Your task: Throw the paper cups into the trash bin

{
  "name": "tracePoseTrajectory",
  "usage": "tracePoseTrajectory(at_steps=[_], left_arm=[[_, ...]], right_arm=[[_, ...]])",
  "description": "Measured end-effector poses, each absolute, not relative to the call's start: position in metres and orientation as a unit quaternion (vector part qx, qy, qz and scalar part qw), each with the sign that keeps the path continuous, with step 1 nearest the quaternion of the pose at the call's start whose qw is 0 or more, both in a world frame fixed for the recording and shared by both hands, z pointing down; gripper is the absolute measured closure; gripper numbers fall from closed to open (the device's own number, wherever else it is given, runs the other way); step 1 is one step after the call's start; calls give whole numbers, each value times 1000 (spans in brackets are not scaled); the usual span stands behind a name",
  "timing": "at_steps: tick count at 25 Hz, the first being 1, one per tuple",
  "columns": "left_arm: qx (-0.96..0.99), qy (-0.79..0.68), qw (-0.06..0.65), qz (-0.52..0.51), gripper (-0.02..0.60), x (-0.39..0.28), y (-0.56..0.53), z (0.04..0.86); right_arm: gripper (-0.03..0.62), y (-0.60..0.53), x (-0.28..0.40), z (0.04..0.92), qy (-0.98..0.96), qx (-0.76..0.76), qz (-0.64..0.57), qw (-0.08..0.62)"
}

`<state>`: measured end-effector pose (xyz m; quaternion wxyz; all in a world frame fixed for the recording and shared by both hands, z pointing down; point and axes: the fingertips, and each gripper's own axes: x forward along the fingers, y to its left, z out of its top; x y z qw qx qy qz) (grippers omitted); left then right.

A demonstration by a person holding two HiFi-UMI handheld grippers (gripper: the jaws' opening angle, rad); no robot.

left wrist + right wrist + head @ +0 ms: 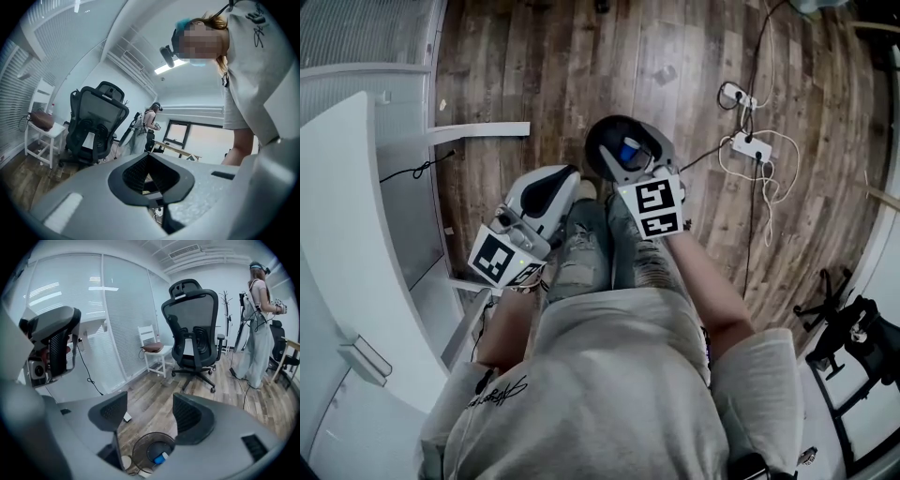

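Observation:
The black round trash bin (614,148) stands on the wood floor just ahead of the person's knees. A blue paper cup (628,152) lies inside it. My right gripper (652,178) hangs over the bin's near right rim. In the right gripper view its jaws stand open and empty (150,416), with the bin (151,451) and the blue cup (161,458) below them. My left gripper (539,202) rests above the left thigh, tilted up toward the person. Its dark pads (149,161) are pressed together with nothing between them.
A white desk (342,281) and glass partition run along the left. A power strip with cables (748,145) lies on the floor at right. A black office chair (192,329), a white chair (152,352) and another person (258,319) stand farther off.

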<state>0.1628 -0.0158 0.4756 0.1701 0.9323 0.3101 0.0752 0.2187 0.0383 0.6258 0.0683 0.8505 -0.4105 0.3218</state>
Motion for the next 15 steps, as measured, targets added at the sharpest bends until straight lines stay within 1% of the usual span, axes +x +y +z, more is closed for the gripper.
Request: tracePoseTrajectory(at_steps=[15], left_arm=[[930, 330, 154, 54, 578, 154, -8, 421]], right_arm=[[289, 48, 217, 529, -414, 871, 255, 67]])
